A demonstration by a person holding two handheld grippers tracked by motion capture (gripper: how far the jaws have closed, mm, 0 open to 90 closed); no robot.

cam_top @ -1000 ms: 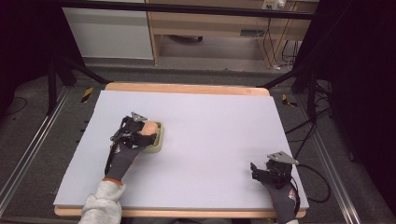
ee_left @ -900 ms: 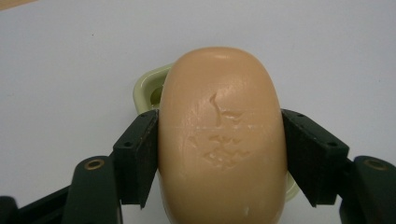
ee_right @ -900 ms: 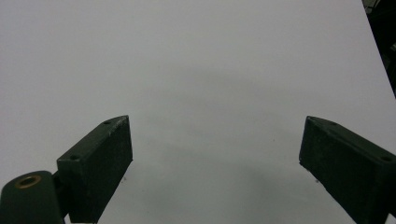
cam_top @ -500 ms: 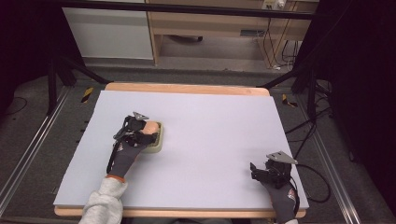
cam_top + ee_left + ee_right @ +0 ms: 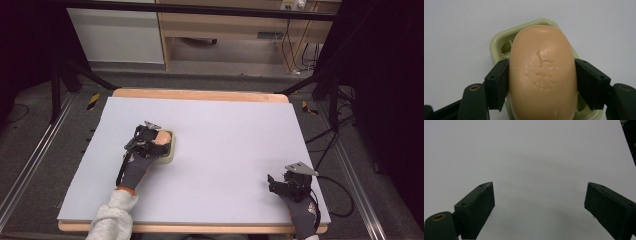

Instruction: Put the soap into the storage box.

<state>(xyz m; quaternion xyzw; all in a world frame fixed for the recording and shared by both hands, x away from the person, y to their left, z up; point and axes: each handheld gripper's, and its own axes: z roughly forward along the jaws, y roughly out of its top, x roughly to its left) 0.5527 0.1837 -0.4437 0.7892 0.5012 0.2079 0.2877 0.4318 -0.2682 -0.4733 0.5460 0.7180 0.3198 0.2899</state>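
Observation:
A peach-coloured bar of soap (image 5: 542, 72) sits over a pale green soap dish (image 5: 499, 45) on the white table. Both jaws of my left gripper (image 5: 541, 82) press against the soap's sides, so it is shut on the soap. In the high view the left gripper (image 5: 156, 139) is at the table's left middle, over the soap dish (image 5: 170, 152). My right gripper (image 5: 278, 183) rests near the front right corner. Its jaws stand wide apart in the right gripper view (image 5: 539, 207), with bare table between them.
The white table top (image 5: 225, 135) has a wooden edge at the back and front. A black cable (image 5: 340, 195) trails off the right side. Dark stands and rails flank the table; a wooden shelf unit stands behind.
My left gripper with the soap has shifted slightly over the dish. The right gripper has stayed still.

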